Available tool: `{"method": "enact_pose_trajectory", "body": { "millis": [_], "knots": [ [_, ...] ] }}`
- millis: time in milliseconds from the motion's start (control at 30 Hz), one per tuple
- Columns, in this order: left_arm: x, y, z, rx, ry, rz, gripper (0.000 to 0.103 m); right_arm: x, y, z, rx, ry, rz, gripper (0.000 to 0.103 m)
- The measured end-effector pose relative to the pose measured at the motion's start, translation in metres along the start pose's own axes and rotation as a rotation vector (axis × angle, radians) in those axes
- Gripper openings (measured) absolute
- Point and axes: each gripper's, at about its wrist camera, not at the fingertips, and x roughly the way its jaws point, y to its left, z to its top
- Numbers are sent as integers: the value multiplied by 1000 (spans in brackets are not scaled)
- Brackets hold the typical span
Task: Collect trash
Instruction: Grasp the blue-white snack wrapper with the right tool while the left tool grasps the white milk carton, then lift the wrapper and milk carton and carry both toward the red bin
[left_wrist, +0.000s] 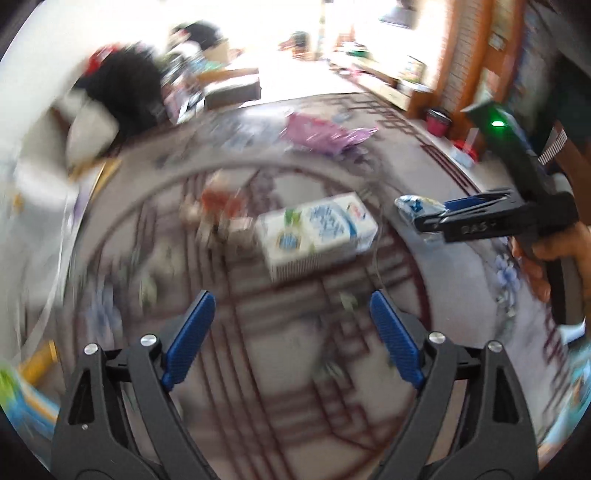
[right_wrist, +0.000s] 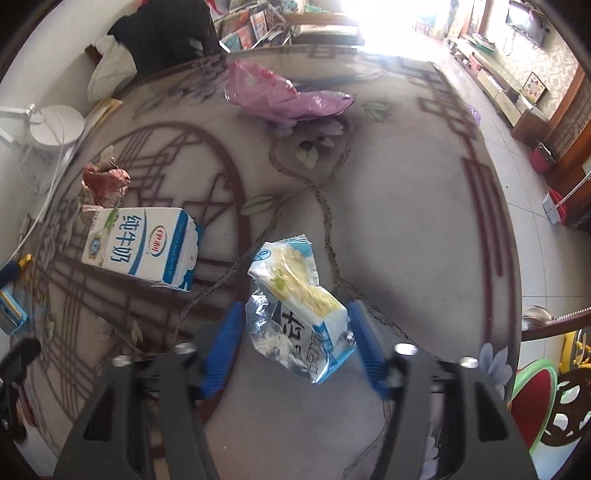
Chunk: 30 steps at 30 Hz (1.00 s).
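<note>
Right tool (right_wrist: 295, 334): pitched steeply down over patterned surface (right_wrist: 406, 229), jaws closed on crumpled snack wrapper (right_wrist: 295, 291). Left tool (left_wrist: 291, 332): angled down, jaws wide, empty, milk carton (left_wrist: 317, 230) ahead. Pink bag (right_wrist: 280, 96) at far edge.

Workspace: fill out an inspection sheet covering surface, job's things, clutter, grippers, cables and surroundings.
Surface: round table with grey patterned cover, dark red lattice lines.
Job's things: white-and-blue milk carton lying flat; crumpled white-and-blue snack wrapper; pink plastic bag at the far side; crumpled red-brown paper behind the carton.
Clutter: blue packet at the table's left edge.
Grippers: left gripper open, nothing between its fingers; right gripper shut on the wrapper.
Cables: white cord along the left edge.
Surroundings: white round lamp base, tiled floor, red chair.
</note>
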Motion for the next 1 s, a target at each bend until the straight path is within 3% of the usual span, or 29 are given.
{"method": "enact_pose_trajectory", "body": {
  "millis": [33, 133, 267, 333, 467, 633, 700, 767, 833, 1000],
  "knots": [
    [4, -1, 7, 43, -4, -16, 87, 1, -2, 0, 6, 6, 16, 16],
    [27, -9, 35, 241, 3, -87, 91, -6, -9, -4, 54, -9, 60, 13],
    [59, -22, 55, 481, 41, -92, 91, -23, -12, -17, 87, -37, 81, 12],
    [74, -26, 59, 548, 71, -113, 91, -31, -15, -22, 101, -42, 100, 13],
    [97, -29, 63, 588, 148, -177, 92, -43, -11, -27, 103, -53, 108, 13],
    [112, -31, 63, 559, 177, -192, 91, -64, 1, -30, 66, -97, 45, 13],
    [110, -31, 63, 519, 174, -222, 74, -74, 5, -32, 51, -123, 19, 13],
    [106, -32, 62, 480, 168, -223, 64, -81, 7, -34, 44, -143, 6, 13],
    [103, -30, 61, 419, 153, -219, 61, -89, 10, -36, 33, -161, -5, 13],
    [83, -12, 53, 142, 128, -259, 56, -111, 20, -49, 10, -201, -27, 13]
  ]
}}
